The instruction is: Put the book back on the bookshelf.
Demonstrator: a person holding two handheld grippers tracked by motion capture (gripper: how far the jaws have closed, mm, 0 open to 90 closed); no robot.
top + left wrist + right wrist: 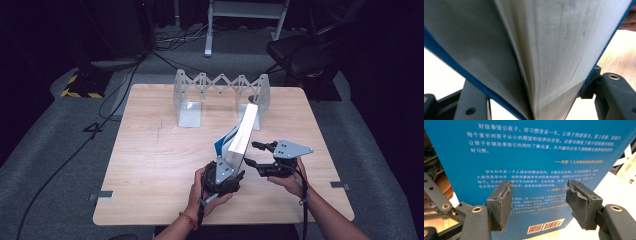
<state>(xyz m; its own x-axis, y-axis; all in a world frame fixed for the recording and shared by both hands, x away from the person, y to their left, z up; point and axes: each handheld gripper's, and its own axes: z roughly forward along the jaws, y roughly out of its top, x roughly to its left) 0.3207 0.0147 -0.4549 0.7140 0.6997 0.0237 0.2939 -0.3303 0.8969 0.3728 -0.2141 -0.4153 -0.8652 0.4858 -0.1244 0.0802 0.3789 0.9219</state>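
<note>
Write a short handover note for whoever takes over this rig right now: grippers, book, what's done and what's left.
Left gripper: jaws either side of the blue book at its near bottom end, front cover splayed; firm grip unclear.
Right gripper: open, facing the back cover, not touching.
Book: upright, leaning, on the table, in front of the folding book rack.
Done: book stood up.
Left: probably move it into the rack, then let go.

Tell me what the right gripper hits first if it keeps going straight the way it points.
Most likely the blue book: the right gripper has its open jaws aimed squarely at the printed back cover, near the barcode. How close the pads are is hard to judge; they seem just short of it.
</note>
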